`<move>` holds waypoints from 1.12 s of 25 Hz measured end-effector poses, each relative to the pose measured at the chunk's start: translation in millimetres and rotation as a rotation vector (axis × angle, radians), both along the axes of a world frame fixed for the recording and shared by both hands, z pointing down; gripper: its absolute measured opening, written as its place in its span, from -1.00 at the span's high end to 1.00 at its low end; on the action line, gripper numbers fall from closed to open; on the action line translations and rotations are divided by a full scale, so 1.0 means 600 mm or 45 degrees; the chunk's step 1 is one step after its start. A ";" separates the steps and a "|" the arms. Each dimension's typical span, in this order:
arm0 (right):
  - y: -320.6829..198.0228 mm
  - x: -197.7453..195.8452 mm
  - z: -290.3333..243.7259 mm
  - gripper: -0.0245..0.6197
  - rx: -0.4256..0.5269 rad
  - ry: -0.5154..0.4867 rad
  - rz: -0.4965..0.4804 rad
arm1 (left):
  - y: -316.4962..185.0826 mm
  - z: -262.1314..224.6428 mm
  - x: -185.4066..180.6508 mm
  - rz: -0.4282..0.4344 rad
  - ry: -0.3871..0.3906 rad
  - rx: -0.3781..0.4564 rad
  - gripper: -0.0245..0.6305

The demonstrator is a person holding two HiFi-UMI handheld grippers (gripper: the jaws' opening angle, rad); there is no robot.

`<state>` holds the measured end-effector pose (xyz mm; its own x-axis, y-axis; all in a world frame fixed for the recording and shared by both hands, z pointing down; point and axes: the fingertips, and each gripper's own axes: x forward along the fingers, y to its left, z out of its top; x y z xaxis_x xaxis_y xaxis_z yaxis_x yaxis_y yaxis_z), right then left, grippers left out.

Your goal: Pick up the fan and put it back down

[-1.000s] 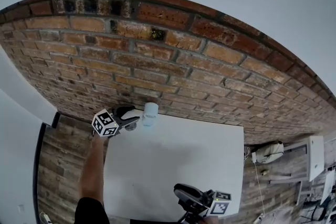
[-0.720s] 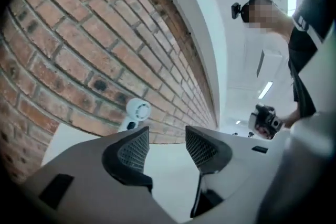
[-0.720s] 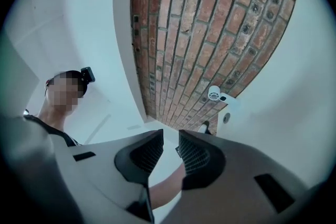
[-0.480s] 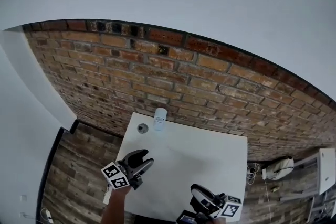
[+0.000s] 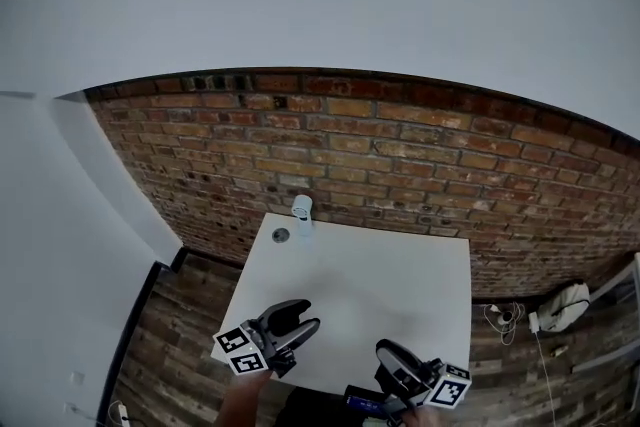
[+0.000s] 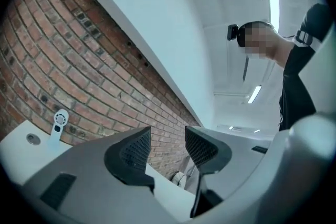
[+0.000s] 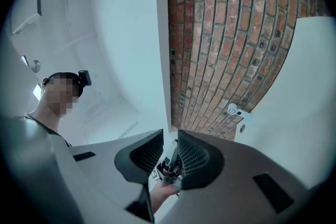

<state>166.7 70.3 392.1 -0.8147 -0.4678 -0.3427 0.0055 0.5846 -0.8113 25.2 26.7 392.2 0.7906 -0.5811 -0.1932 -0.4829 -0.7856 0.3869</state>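
The fan [image 5: 301, 211] is small and white and stands upright at the far left corner of the white table [image 5: 400, 285], close to the brick wall. It also shows in the left gripper view as the fan [image 6: 59, 122] and in the right gripper view as the fan [image 7: 233, 110]. My left gripper [image 5: 308, 318] hangs over the table's near left part, far from the fan, its jaws open and empty [image 6: 167, 147]. My right gripper [image 5: 385, 351] is at the near right edge, open with a narrow gap [image 7: 170, 152] and nothing in it.
A round grommet [image 5: 281, 235] sits in the tabletop beside the fan. A brick wall [image 5: 400, 155] runs behind the table. On the wooden floor at the right lie a white bag [image 5: 565, 303] and a cable [image 5: 505, 317]. A white wall [image 5: 60, 245] stands to the left.
My left gripper has pulled back from beside the fan to the table's near left part, still open and empty. The fan stays at the far corner. The head view has tilted up.
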 end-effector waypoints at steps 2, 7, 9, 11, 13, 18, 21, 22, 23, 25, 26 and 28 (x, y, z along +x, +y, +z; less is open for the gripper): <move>0.024 0.024 -0.003 0.66 0.016 -0.041 0.004 | 0.038 -0.031 0.026 0.014 0.039 0.037 0.26; 0.054 0.070 -0.010 0.66 0.036 -0.144 0.042 | 0.127 -0.073 0.069 0.076 0.027 0.055 0.49; 0.062 0.084 -0.019 0.66 0.055 -0.175 0.059 | 0.154 -0.081 0.074 0.079 0.009 0.057 0.52; 0.069 0.095 -0.030 0.66 0.080 -0.200 0.068 | 0.169 -0.088 0.073 0.067 -0.009 0.060 0.60; 0.071 0.102 -0.036 0.66 0.100 -0.216 0.076 | 0.176 -0.095 0.075 0.063 -0.022 0.069 0.64; 0.088 0.095 -0.032 0.66 0.097 -0.206 0.079 | 0.205 -0.095 0.086 0.099 -0.041 0.063 0.64; 0.091 0.073 -0.035 0.66 0.093 -0.191 0.060 | 0.218 -0.092 0.079 0.124 -0.031 0.055 0.64; 0.092 0.064 -0.036 0.66 0.093 -0.186 0.053 | 0.222 -0.091 0.075 0.136 -0.028 0.055 0.64; 0.095 0.053 -0.037 0.66 0.093 -0.180 0.046 | 0.227 -0.089 0.072 0.150 -0.026 0.054 0.64; 0.106 0.033 -0.037 0.66 0.090 -0.162 0.035 | 0.239 -0.083 0.064 0.181 -0.021 0.049 0.64; 0.113 0.022 -0.036 0.66 0.087 -0.151 0.029 | 0.245 -0.080 0.059 0.194 -0.017 0.047 0.64; 0.124 -0.004 -0.036 0.66 0.083 -0.125 0.013 | 0.254 -0.078 0.044 0.211 -0.006 0.045 0.64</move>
<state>164.1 144.8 370.7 -0.7711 -0.4501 -0.4503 0.0765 0.6367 -0.7673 51.9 178.9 345.3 0.8760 -0.4353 -0.2076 -0.3470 -0.8679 0.3555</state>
